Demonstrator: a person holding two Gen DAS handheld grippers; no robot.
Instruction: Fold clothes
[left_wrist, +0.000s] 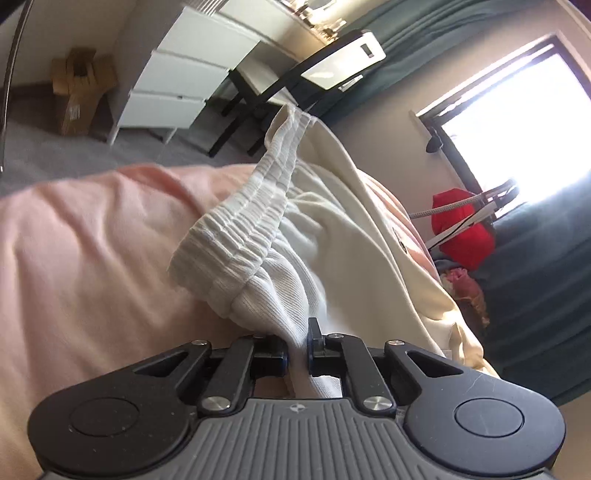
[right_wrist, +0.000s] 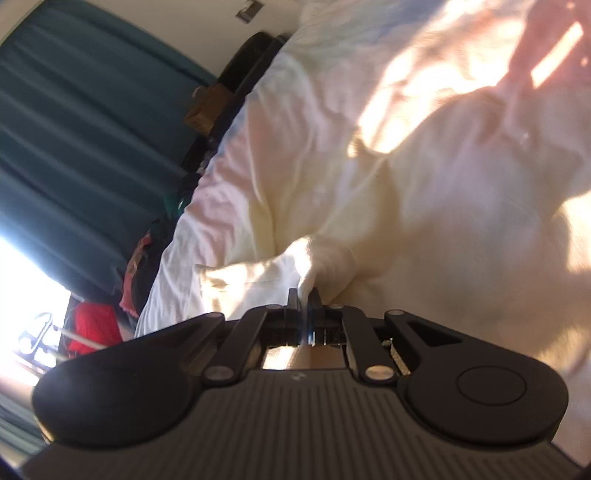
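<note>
Left wrist view: left gripper (left_wrist: 298, 345) fingers clamped on ribbed white garment (left_wrist: 255, 236), elastic waistband edge lifted above pink bed sheet (left_wrist: 85, 236); grey carpet (left_wrist: 33, 147) and white drawers (left_wrist: 173, 85) beyond. Right wrist view: right gripper (right_wrist: 305, 300) fingers pinching soft cream fold; teal curtain (right_wrist: 85, 122) near bed edge

Left gripper (left_wrist: 297, 345): black linkage arms, silver screws, two round black discs flanking a ribbed grey body, small round emblem. Right gripper (right_wrist: 305, 301): apparently identical; blurred, sun-glared.
</note>
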